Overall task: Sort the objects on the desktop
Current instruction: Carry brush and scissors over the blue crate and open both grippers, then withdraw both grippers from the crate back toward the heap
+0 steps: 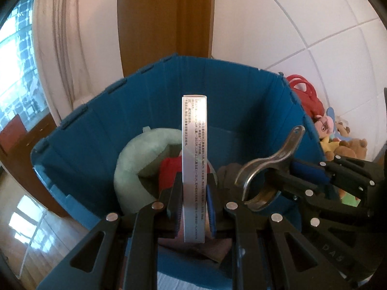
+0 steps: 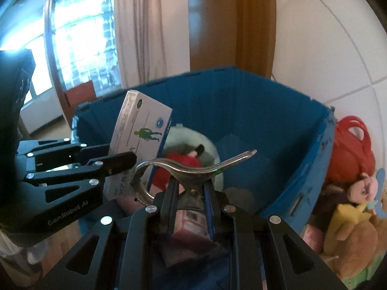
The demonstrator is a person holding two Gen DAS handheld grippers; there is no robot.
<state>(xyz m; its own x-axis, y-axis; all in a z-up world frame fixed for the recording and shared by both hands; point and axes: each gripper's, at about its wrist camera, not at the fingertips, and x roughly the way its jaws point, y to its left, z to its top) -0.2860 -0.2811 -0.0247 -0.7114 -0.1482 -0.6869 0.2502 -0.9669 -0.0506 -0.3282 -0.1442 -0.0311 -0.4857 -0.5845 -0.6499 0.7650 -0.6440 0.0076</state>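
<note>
Daylight floods from the overexposed window (image 2: 79, 48) at ten o'clock; glare streaks the box (image 1: 194, 145); fisheye edges bend and darken.

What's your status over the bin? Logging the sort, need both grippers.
Left gripper shut on white box, above blue bin. Right gripper shut on metal clamp, also over bin. Plush items already inside; nothing blocking the drop.

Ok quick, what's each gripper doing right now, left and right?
Left gripper: jaws shut on the white box, above the blue bin.
Right gripper: jaws shut on the metal clamp.
</note>
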